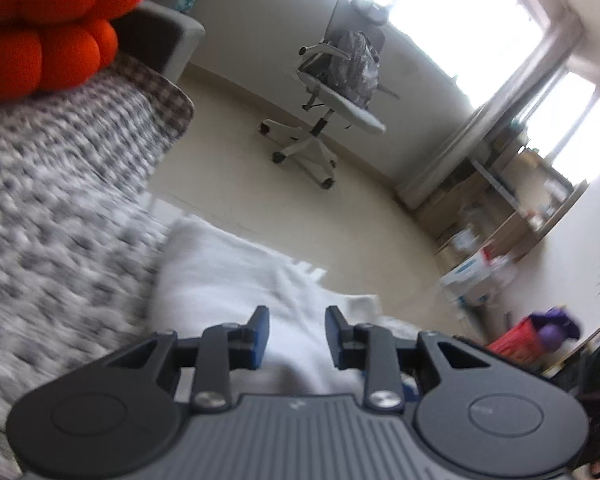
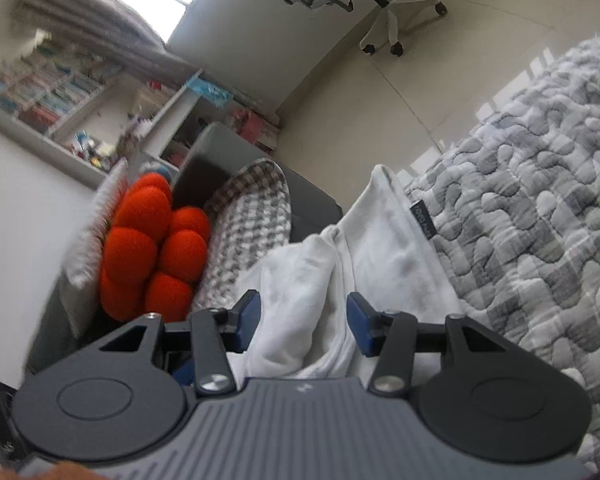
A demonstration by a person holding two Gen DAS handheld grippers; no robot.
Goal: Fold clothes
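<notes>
A white garment [image 1: 228,272] lies on a grey-and-white quilted bed cover [image 1: 60,200], near the bed's edge. In the left wrist view my left gripper [image 1: 296,332] hovers low over it, jaws a little apart, with white cloth showing in the gap and no pad pressing on it. In the right wrist view the white garment [image 2: 388,240] is bunched into soft folds, with a dark label [image 2: 422,220] on its edge. My right gripper [image 2: 304,320] stands open around one fold, its blue pads clear of the cloth. The left wrist view is blurred on its left side.
An orange bubble cushion [image 2: 152,248] and a checked cushion [image 2: 256,208] lie beside the garment on the quilted bed cover [image 2: 540,200]. On the pale floor stand a white office chair [image 1: 332,92], a red basket [image 1: 520,344] and cluttered shelves [image 2: 60,100].
</notes>
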